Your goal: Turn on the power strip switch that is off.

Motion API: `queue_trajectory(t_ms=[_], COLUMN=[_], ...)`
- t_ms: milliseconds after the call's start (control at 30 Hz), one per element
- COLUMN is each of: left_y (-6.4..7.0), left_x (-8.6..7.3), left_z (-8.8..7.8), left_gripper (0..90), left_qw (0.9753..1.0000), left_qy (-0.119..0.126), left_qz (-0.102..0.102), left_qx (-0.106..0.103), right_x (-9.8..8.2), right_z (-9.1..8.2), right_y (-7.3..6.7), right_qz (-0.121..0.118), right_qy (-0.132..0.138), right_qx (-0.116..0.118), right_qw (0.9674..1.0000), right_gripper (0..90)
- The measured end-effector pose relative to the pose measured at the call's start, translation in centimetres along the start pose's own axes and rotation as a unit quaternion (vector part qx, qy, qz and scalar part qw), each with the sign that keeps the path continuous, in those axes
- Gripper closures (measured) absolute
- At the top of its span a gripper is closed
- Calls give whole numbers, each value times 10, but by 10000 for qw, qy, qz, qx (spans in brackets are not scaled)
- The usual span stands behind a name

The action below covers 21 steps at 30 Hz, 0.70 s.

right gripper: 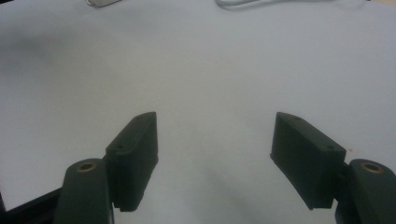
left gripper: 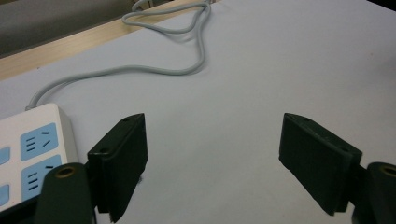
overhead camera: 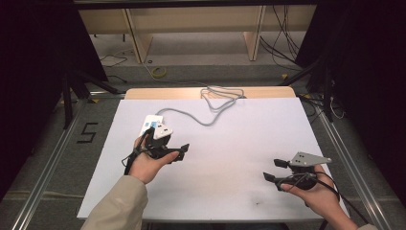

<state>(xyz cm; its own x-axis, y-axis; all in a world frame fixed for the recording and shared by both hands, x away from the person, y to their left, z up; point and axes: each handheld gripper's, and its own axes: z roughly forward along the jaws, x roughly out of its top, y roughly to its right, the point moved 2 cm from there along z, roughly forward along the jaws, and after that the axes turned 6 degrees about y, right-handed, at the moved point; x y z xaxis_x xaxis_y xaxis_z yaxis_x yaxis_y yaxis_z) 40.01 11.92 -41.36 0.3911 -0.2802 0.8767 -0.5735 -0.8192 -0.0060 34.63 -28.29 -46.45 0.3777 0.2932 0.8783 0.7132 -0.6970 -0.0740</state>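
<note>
White power strip near the desk's left edge, grey cable trailing rearward; left tongs and right tongs both agape, empty.

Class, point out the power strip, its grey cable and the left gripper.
power strip (left gripper: 39, 140), left gripper view, blue socket face.
grey cable (overhead camera: 191, 117), high view, stretch just past the strip.
left gripper (left gripper: 212, 158), left gripper view, midway between its open fingertips.

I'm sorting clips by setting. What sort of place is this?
Probably a lab or recording rig, not a home: a white table framed by metal rails, loose cables on the floor, and a power strip as the lone prop.
</note>
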Motion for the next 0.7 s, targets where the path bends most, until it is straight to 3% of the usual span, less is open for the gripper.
queue_trajectory(t_ms=[700], left_y=[15], left_x=[-30], left_z=[-15], left_gripper=[217], left_qw=[9991], left_qy=[278], left_qz=[243], left_qx=[-197], right_x=[0], right_z=[0], right_y=[0], right_qz=[-5], right_qy=[10], right_qx=[18], right_qw=[10000], right_gripper=[320])
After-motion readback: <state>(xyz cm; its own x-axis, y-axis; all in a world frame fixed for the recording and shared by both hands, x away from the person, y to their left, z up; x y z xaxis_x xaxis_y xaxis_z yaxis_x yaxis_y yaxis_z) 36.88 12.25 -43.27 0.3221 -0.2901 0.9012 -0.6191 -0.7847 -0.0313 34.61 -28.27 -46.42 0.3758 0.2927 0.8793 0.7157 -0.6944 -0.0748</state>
